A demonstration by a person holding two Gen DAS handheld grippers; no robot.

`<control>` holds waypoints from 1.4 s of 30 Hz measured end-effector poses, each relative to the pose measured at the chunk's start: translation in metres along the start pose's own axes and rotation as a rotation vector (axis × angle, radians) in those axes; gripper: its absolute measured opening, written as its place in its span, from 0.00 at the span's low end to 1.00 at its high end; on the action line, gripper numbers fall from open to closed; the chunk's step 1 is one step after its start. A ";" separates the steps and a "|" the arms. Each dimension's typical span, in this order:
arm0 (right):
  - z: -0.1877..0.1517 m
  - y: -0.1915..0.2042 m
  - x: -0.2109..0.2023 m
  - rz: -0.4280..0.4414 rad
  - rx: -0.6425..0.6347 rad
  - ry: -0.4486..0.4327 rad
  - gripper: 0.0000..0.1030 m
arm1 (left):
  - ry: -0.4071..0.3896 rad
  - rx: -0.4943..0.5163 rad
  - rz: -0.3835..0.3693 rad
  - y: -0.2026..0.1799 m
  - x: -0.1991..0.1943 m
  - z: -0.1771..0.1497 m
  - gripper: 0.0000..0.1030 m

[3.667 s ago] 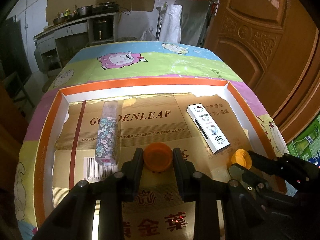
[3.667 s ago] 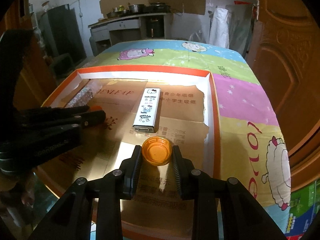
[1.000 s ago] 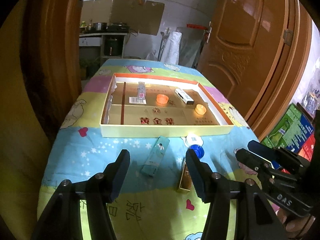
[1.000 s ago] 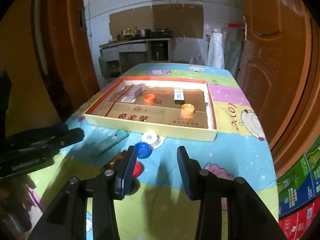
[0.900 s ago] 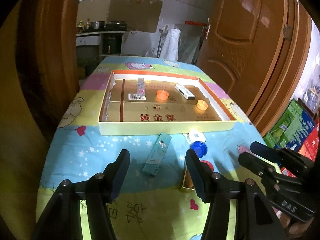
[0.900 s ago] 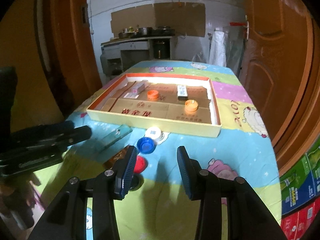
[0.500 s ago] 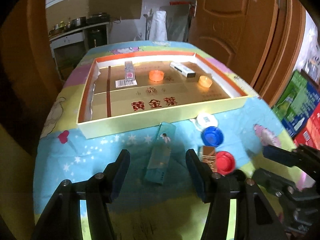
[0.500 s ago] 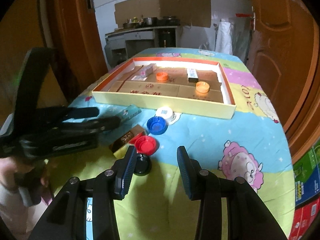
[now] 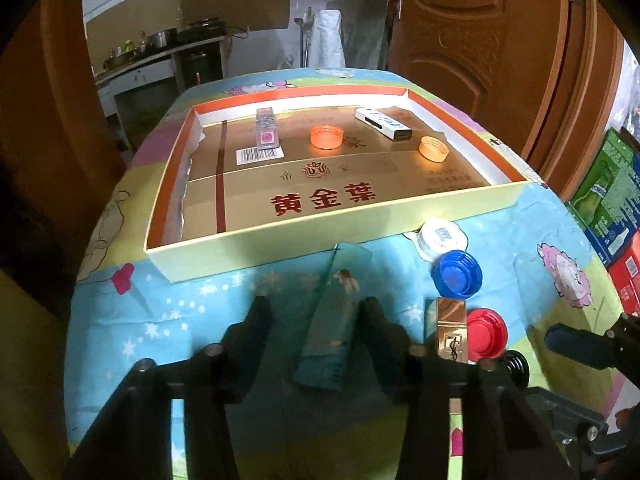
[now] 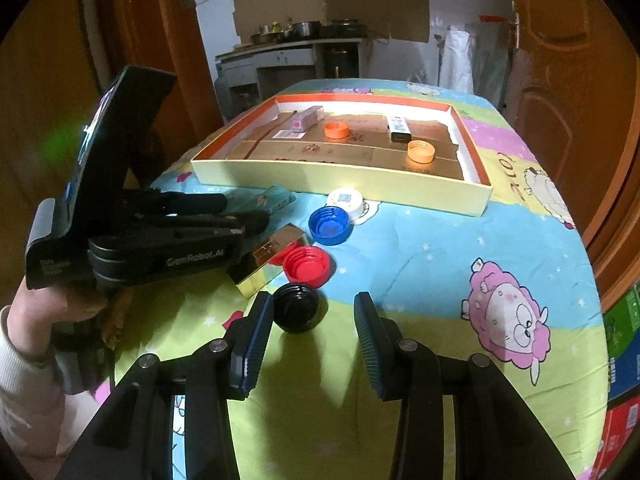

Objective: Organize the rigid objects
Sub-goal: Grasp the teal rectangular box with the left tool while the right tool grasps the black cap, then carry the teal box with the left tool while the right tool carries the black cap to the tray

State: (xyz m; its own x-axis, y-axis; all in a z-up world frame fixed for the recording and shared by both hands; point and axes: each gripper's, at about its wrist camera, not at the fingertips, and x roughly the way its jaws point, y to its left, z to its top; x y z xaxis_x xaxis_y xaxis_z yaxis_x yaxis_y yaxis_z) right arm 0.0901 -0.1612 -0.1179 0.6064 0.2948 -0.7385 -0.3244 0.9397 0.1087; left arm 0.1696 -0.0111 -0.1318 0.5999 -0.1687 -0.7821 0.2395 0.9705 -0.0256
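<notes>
The shallow cardboard tray (image 9: 328, 222) lay on the cartoon-print cloth (image 10: 460, 248), holding two orange caps and two slim boxes. Just outside its near wall, the left gripper (image 9: 316, 320) was closing around the teal box (image 9: 334, 320), pads not yet touching. Nearer than the tray, the right gripper (image 10: 314, 320) stood partly open, empty, with the black cap (image 10: 297, 312) at its left finger.
</notes>
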 end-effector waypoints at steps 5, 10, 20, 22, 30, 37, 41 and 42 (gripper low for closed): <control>-0.002 0.004 0.002 0.010 -0.003 0.011 0.42 | -0.009 -0.027 -0.007 0.002 -0.004 -0.003 0.26; -0.004 0.008 0.008 0.000 -0.017 0.020 0.42 | -0.017 -0.062 -0.013 0.005 -0.007 -0.005 0.23; -0.003 0.014 0.022 -0.045 -0.061 0.020 0.42 | -0.058 -0.145 -0.032 0.018 -0.016 -0.008 0.23; -0.003 0.017 0.024 -0.057 -0.080 0.018 0.42 | -0.067 -0.147 -0.029 0.019 -0.018 -0.008 0.23; -0.006 0.025 0.024 -0.086 -0.127 0.010 0.30 | -0.087 -0.159 -0.022 0.019 -0.021 -0.008 0.23; -0.007 0.024 0.020 -0.091 -0.118 0.009 0.30 | -0.092 -0.190 -0.039 0.023 -0.024 -0.014 0.23; -0.006 0.023 0.015 -0.093 -0.111 -0.002 0.30 | -0.086 -0.194 -0.031 0.024 -0.026 -0.019 0.23; -0.006 0.022 0.013 -0.094 -0.109 -0.005 0.30 | -0.088 -0.197 -0.026 0.025 -0.027 -0.020 0.23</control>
State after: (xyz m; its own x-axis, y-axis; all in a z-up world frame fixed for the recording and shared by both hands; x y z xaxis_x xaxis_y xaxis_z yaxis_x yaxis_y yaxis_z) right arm 0.0870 -0.1371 -0.1291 0.6416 0.2073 -0.7385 -0.3429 0.9387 -0.0344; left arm 0.1439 0.0213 -0.1240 0.6619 -0.2005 -0.7223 0.1077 0.9790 -0.1730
